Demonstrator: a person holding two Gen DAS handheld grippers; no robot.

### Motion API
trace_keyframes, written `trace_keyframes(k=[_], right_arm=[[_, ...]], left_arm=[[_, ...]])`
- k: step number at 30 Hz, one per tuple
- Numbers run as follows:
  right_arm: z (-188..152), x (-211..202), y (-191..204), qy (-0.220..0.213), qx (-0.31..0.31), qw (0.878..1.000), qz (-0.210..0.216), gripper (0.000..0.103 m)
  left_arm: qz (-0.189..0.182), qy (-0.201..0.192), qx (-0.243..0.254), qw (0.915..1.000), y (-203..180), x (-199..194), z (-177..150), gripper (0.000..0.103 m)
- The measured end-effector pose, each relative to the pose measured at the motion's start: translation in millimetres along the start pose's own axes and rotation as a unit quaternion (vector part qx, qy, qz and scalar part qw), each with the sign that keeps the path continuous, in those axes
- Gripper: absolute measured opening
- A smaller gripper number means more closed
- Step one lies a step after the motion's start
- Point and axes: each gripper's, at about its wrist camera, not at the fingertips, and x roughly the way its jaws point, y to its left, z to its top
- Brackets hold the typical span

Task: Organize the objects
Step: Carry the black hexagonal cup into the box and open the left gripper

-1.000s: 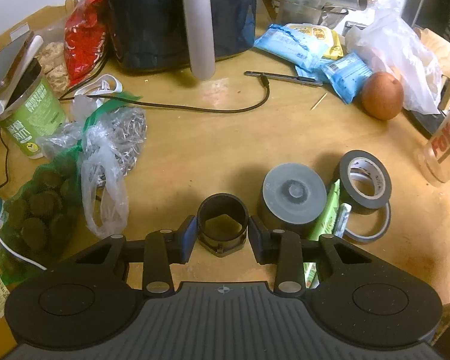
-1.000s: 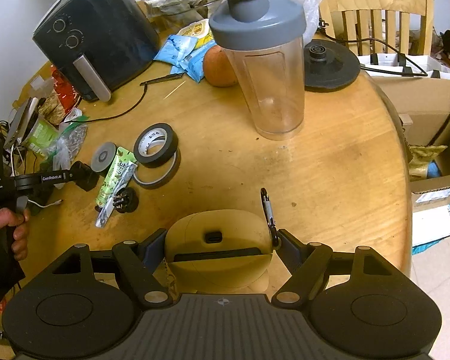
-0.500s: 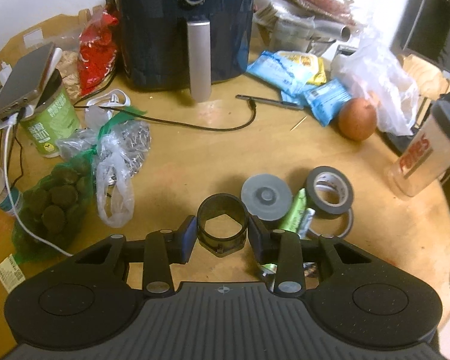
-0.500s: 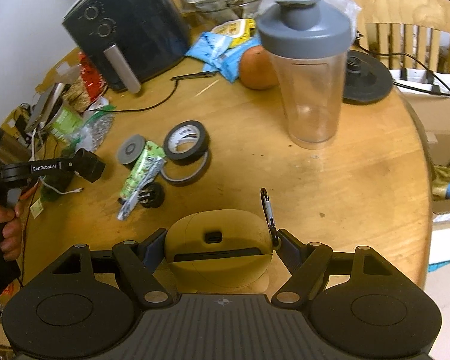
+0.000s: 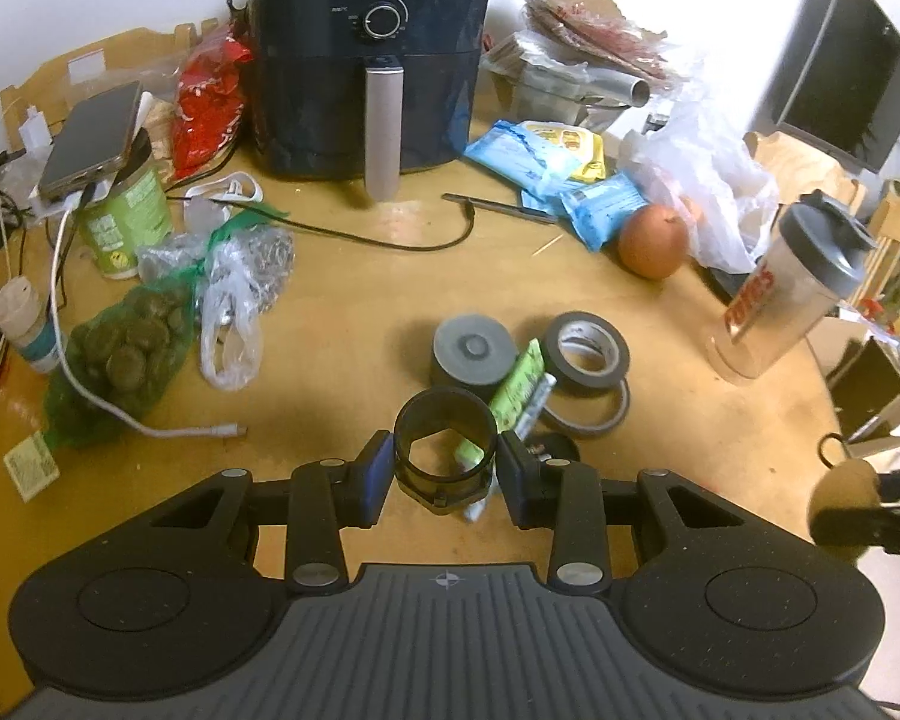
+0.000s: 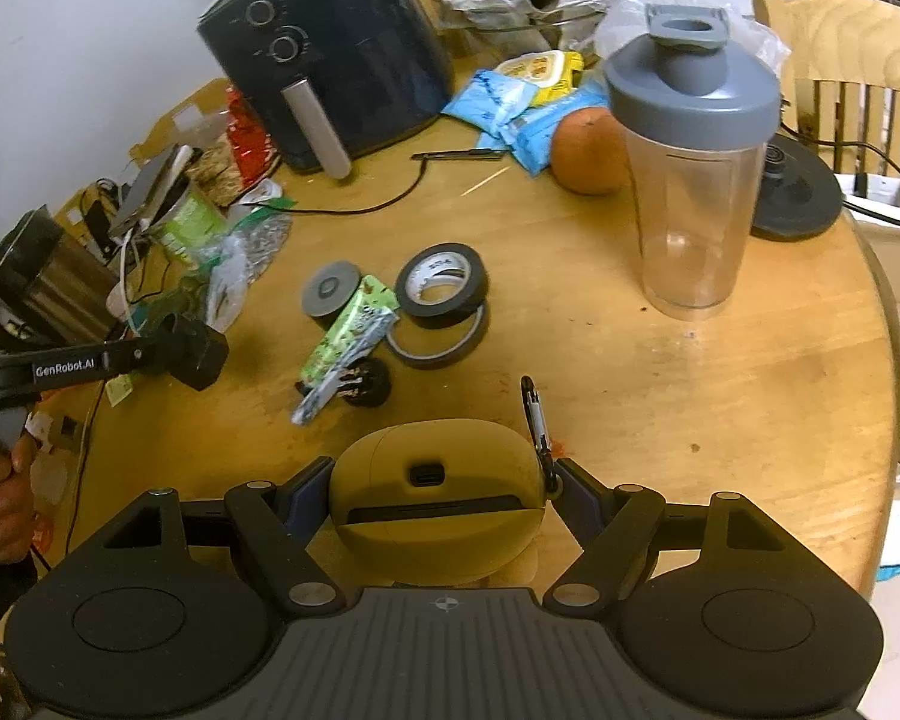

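Left gripper [image 5: 445,468], low centre of my frame, clamps a short black ring [image 5: 445,453], hollow with a hexagonal opening. Right gripper [image 6: 435,495], bottom centre, grips a rounded mustard-yellow case [image 6: 435,507] carrying a black carabiner [image 6: 537,420].

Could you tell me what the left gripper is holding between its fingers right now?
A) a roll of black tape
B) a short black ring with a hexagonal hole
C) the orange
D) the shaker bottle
B: the left gripper is clamped on the black ring, while tape, orange and shaker sit on the table.
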Motion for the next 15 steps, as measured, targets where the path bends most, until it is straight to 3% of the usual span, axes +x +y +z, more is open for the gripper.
trace_keyframes(k=[15], right_arm=[[-11.3, -0.6, 21.3, 0.012, -0.068, 0.997, 0.046, 0.079]], left_arm=[[0.005, 0.003, -0.041, 0.9991, -11.4, -35.5, -53.7, 0.037]])
